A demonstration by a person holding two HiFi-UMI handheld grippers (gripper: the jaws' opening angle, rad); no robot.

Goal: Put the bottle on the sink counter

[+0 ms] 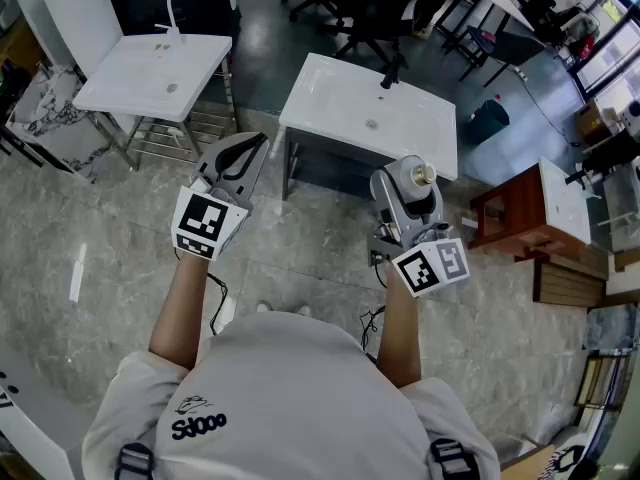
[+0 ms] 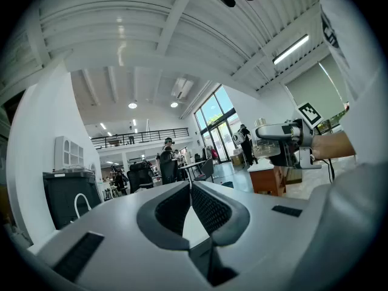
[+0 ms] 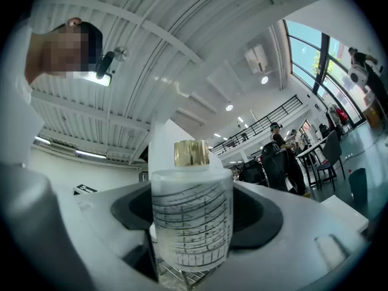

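One bottle [image 3: 191, 223] between right gripper [image 3: 193, 194] jaws

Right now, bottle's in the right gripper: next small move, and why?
Probably carry the right gripper forward and down over the bare left side of the nearer sink counter. The bottle stands upright between its fingers, seemingly short of the counter; the left gripper is shut and empty.

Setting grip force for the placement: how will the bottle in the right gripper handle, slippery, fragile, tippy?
Likely rigid: the bottle shows no dent between the right gripper's jaws. Probably slippery, since its wall looks smooth and glossy. Its wide body under a small gold cap suggests it stands stably, though on its side it could roll.
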